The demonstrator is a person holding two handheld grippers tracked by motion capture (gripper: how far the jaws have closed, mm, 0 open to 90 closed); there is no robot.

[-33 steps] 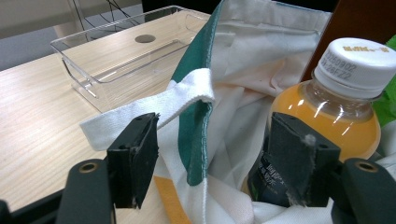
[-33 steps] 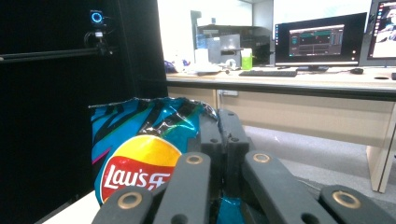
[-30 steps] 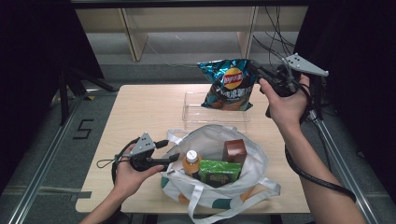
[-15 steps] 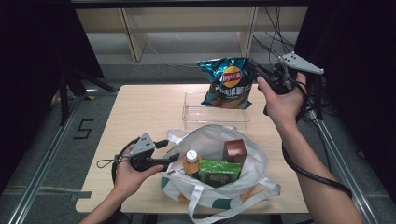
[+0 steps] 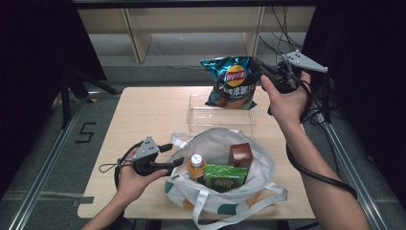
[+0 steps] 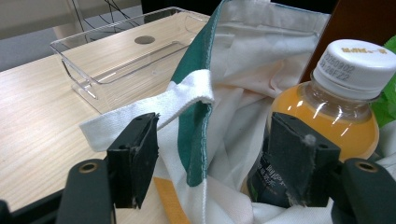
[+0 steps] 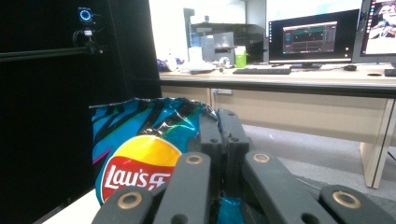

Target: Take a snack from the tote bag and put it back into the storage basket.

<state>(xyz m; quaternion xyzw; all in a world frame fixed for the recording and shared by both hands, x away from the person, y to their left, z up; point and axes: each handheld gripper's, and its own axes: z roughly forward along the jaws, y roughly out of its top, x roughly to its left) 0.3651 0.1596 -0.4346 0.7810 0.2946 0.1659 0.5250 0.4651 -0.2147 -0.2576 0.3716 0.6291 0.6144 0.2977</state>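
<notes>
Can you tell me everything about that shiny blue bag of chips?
The bag of chips is a crinkly, shiny foil bag, teal and black with stripes, and it has a red and yellow round logo on the front. It looks puffy and sealed. It hangs upright in the air above the far end of the clear plastic tray, not resting on anything. The right claw is shut on its top corner, and nothing else touches it.

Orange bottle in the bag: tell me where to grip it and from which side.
Grip the bottle at the neck just under its white cap, coming straight down from above. It stands upright, and the bag wall and green box crowd its sides, so the top looks like the free part.
</notes>
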